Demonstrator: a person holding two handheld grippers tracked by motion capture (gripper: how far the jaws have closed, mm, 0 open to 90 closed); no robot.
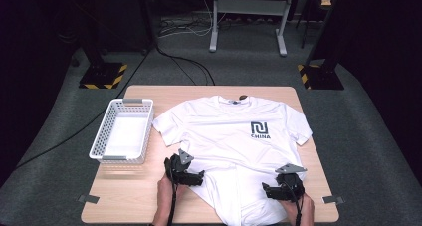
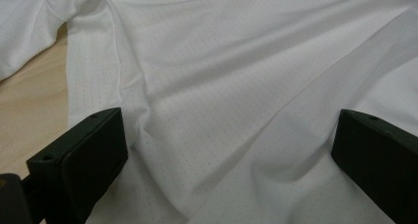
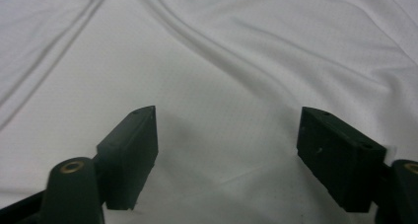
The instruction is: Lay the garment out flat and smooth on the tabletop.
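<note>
A white basket [image 1: 123, 131] sits on the wooden counter [image 1: 134, 196] well to the left of the left gripper [image 1: 198, 176], apart from the shirt. The left gripper rests at the lower left edge of the white T-shirt [image 1: 234, 131], jaws spread wide, with wrinkled cloth lying between and ahead of them [image 2: 231, 110] and bare counter off their left side [image 2: 29, 110]. The shirt lies flat, collar away from the person, a dark logo [image 1: 260, 130] on its chest. The right gripper [image 1: 267, 189] sits on the shirt's lower right part, jaws also wide apart, smooth cloth [image 3: 226, 135] between them.
</note>
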